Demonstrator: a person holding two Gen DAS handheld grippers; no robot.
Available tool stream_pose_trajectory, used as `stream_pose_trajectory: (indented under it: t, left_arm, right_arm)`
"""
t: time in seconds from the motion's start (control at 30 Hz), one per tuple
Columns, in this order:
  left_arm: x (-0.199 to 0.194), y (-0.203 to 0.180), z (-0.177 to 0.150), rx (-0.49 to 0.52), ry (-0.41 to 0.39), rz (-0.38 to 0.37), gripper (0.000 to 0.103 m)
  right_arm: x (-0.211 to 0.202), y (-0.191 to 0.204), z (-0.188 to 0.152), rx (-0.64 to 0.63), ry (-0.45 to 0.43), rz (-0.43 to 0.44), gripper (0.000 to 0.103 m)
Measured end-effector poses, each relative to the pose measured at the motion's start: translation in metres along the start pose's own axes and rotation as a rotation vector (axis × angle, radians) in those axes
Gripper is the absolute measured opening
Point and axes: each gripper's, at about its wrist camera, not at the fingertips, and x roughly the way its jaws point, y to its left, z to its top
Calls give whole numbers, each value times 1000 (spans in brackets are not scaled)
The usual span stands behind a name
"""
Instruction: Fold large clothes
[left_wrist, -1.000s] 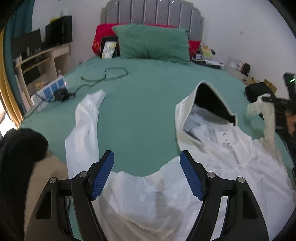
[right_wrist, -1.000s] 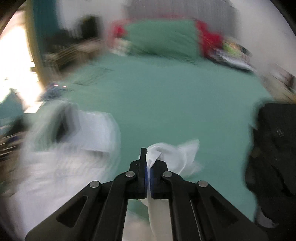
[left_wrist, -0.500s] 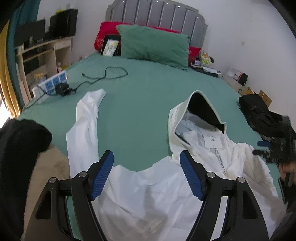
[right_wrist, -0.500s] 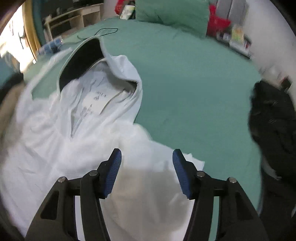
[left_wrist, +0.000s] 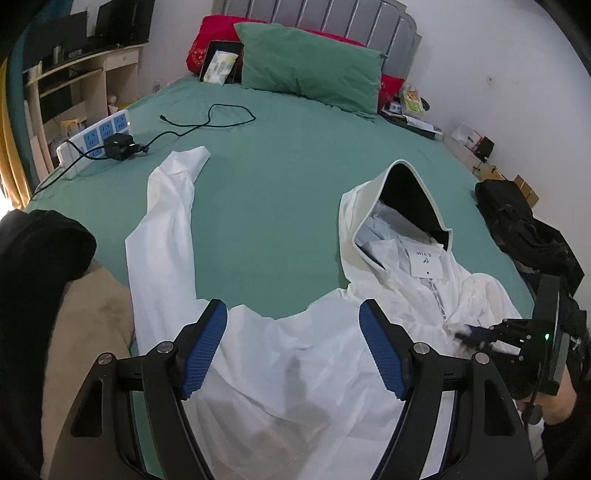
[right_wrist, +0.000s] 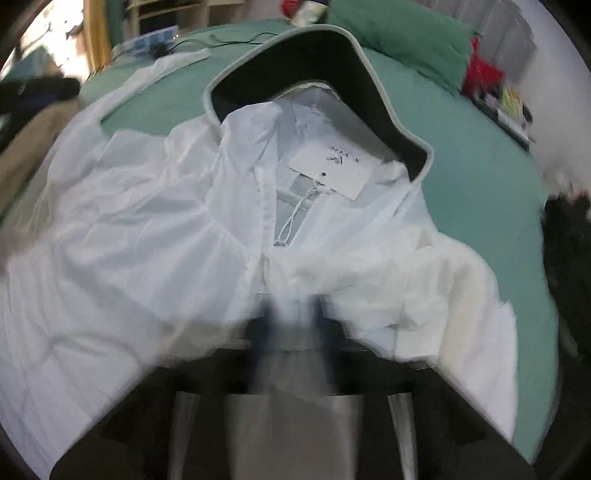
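Observation:
A white hooded jacket (left_wrist: 295, 354) lies face up on the green bed (left_wrist: 280, 192). Its hood (left_wrist: 402, 206) stands up with a dark lining, a paper tag (right_wrist: 332, 170) sits at the neck, and one sleeve (left_wrist: 162, 221) stretches away to the left. My left gripper (left_wrist: 291, 314) hovers open over the jacket's shoulder edge with nothing between its fingers. My right gripper (right_wrist: 293, 310), blurred, is low on the chest by the zipper. Its jaws are closing, with white fabric bunched between the tips. From the left wrist view the right gripper (left_wrist: 467, 334) shows its tips together on the cloth.
A black bag (left_wrist: 517, 225) lies at the bed's right edge. A power strip (left_wrist: 96, 136) with a black cable (left_wrist: 207, 122) sits at the far left. Green pillow (left_wrist: 306, 70) and headboard stand at the back. Dark clothing (left_wrist: 37, 251) and a tan item lie near left.
My right gripper let go of the sleeve cuff, swung down over the jacket's chest with open jaws, and has now closed there. The sleeve lies bunched on the right shoulder. The left gripper barely shifted.

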Motion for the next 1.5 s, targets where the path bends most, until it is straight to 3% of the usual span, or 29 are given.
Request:
stream_pose_trajectory:
  t: [0.17, 0.3, 0.4, 0.57, 0.63, 0.67, 0.7, 0.77, 0.8, 0.97, 1.1, 1.17, 1.23, 1.33, 1.5]
  left_arm:
    - [-7, 17, 2, -49, -7, -5, 78]
    - [-22, 33, 7, -104, -43, -2, 78]
    - [-30, 41, 10, -127, -59, -5, 78]
    - [-32, 53, 11, -144, -44, -8, 78]
    - [-27, 55, 10, -149, -24, -13, 78]
    - [-23, 53, 9, -146, -8, -21, 78]
    - [-21, 51, 8, -141, -1, -28, 78]
    - [-15, 43, 5, -118, 21, -33, 78]
    - [-13, 38, 3, -106, 32, -39, 78]
    - [3, 11, -13, -70, 84, -126, 78]
    - [22, -13, -33, -37, 165, -187, 78]
    - [33, -22, -45, 6, 195, -142, 76]
    - [41, -25, -55, 31, 226, -87, 65]
    - [51, -23, -74, 16, 288, -73, 63]
    - [37, -40, -100, 105, 280, 5, 63]
  right_arm:
    - [-75, 16, 24, 106, -181, 21, 6]
    - [-100, 52, 59, 177, -288, 94, 6]
    - [-89, 79, 80, 230, -291, 177, 7]
    - [-64, 123, 69, 252, -213, 290, 8]
    - [-48, 143, 54, 241, -127, 336, 14]
    - [-39, 147, 48, 232, -84, 366, 28]
    - [-37, 151, 39, 231, -57, 392, 51]
    - [-37, 150, 22, 232, -43, 421, 68]
    - [-40, 148, 13, 228, -47, 422, 68]
    - [-68, 94, -20, 304, -110, 328, 68]
    - [-80, 16, -37, 379, -124, 168, 68]
    - [-81, -23, -43, 392, -116, 62, 68]
    - [-74, -68, -52, 405, -105, -3, 68]
    - [-45, -124, -63, 456, -24, -41, 68]
    - [-1, -169, -82, 446, 100, -45, 68]
